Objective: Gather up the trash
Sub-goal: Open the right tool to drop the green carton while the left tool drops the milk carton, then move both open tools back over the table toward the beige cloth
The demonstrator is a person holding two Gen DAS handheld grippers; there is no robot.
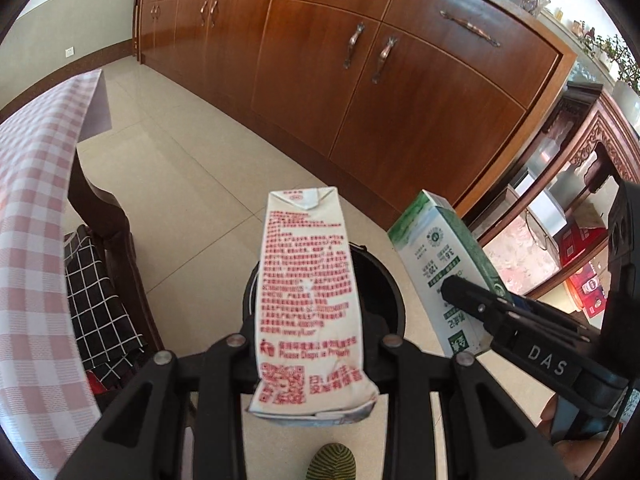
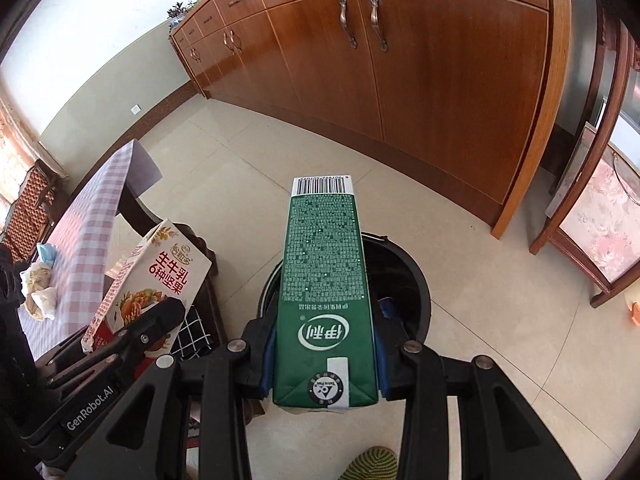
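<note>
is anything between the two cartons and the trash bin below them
Nothing visible. The red-print carton in the left gripper and the green carton in the right gripper both hang over the open black bin, with no lid in the way.

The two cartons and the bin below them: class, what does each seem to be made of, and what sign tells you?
Red-printed carton: coated paperboard, slightly glossy; creased, crumpled bottom end.
Green carton: likely the same, smooth printed faces, folded glued flaps.
Bin: probably plastic, black with a smooth round rim; the look leaves this open.
</note>
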